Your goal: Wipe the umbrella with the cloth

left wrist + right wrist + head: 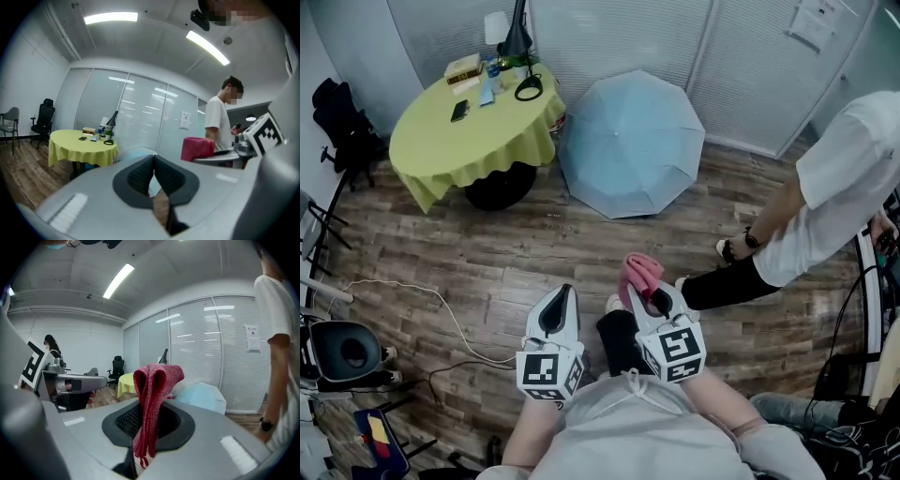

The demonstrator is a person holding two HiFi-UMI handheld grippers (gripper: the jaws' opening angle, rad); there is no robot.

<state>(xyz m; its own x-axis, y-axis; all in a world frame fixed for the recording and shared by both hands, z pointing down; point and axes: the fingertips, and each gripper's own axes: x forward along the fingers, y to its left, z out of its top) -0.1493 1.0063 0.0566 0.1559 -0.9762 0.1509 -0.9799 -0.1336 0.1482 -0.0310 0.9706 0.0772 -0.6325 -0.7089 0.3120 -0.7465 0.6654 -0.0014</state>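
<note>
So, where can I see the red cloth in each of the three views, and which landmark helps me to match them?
Head view: the cloth is at lower centre, sticking out of the right gripper.
Left gripper view: the cloth is right of centre, at that gripper's tip.
Right gripper view: the cloth is at centre, folded and clamped between the jaws.
Shared landmark: the yellow table.

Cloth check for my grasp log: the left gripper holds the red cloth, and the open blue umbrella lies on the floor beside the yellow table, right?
No: the right gripper holds the cloth, as the right gripper view shows; the left gripper is shut on nothing. The umbrella and table are as stated.
</note>
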